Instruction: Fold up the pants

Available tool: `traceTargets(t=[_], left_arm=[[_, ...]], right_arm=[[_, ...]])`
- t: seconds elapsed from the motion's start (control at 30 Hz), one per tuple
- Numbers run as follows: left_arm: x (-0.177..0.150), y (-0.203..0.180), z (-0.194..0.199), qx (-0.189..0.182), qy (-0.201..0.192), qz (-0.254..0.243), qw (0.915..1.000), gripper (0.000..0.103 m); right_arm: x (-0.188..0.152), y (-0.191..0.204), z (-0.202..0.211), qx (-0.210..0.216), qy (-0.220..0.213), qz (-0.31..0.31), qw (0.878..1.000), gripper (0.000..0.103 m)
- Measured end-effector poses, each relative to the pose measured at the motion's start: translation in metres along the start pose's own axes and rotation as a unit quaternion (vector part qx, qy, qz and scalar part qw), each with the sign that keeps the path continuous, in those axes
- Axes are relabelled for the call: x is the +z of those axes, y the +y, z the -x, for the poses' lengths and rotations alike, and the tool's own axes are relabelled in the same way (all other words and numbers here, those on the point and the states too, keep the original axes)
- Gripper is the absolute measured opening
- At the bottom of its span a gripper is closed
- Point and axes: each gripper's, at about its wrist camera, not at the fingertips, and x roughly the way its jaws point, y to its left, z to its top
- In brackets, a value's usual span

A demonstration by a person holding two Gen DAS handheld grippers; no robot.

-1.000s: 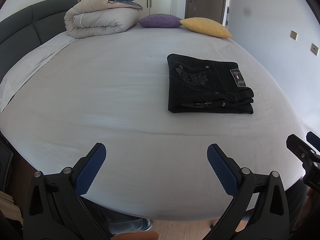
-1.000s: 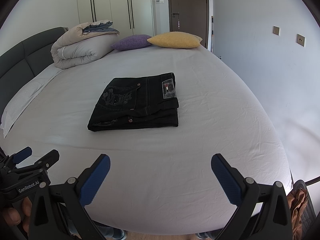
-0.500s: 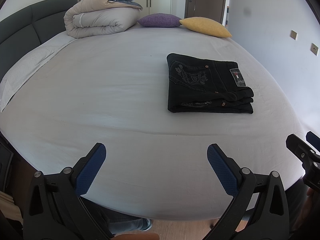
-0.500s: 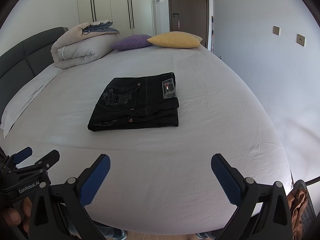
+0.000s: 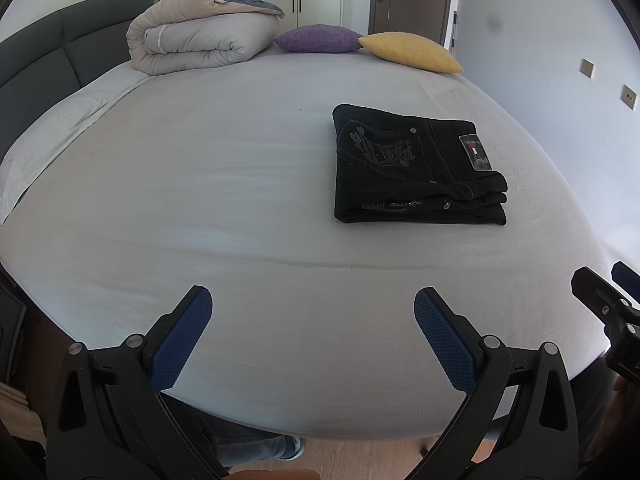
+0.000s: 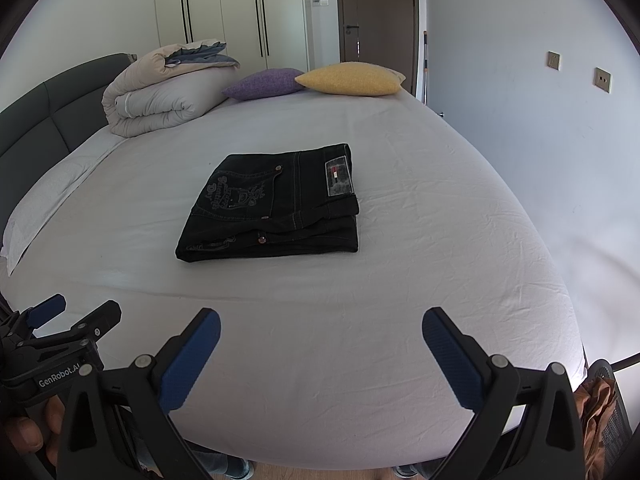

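Observation:
Black pants (image 5: pixel 412 168) lie folded into a compact rectangle on the white bed, right of centre in the left wrist view and at centre (image 6: pixel 276 204) in the right wrist view. A label patch and an embroidered back pocket face up. My left gripper (image 5: pixel 312 328) hangs open over the bed's near edge, well short of the pants, with nothing between its blue pads. My right gripper (image 6: pixel 320 344) is open too, empty, near the front edge. Each gripper shows at the edge of the other's view: the right one (image 5: pixel 608 300) and the left one (image 6: pixel 60 320).
A rolled beige duvet (image 5: pixel 200 44), a purple cushion (image 5: pixel 316 38) and a yellow cushion (image 5: pixel 412 52) lie at the far end of the bed (image 5: pixel 200 184). A dark headboard (image 5: pixel 48 52) runs along the left. A wall (image 6: pixel 540 140) stands close on the right. Wood floor shows below.

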Motion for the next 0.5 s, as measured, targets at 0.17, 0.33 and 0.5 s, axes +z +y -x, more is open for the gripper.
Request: traceTargets(t=[0.17,0.33,0.5], left_arm=[[-0.001,0.002,-0.001,-0.002,0.003,0.000,1.0000,0.103],[0.000,0.005,-0.003,-0.004,0.007,-0.003,1.0000,0.103],[0.001,0.008,-0.003,-0.004,0.007,-0.002,1.0000,0.103]], right_arm=[[0.000,0.000,0.000,0.000,0.000,0.000,1.000,0.103],[-0.005,0.003,-0.001,0.000,0.002,0.001,1.000,0.103],[-0.008,0.004,-0.001,0.001,0.002,0.002,1.000,0.103]])
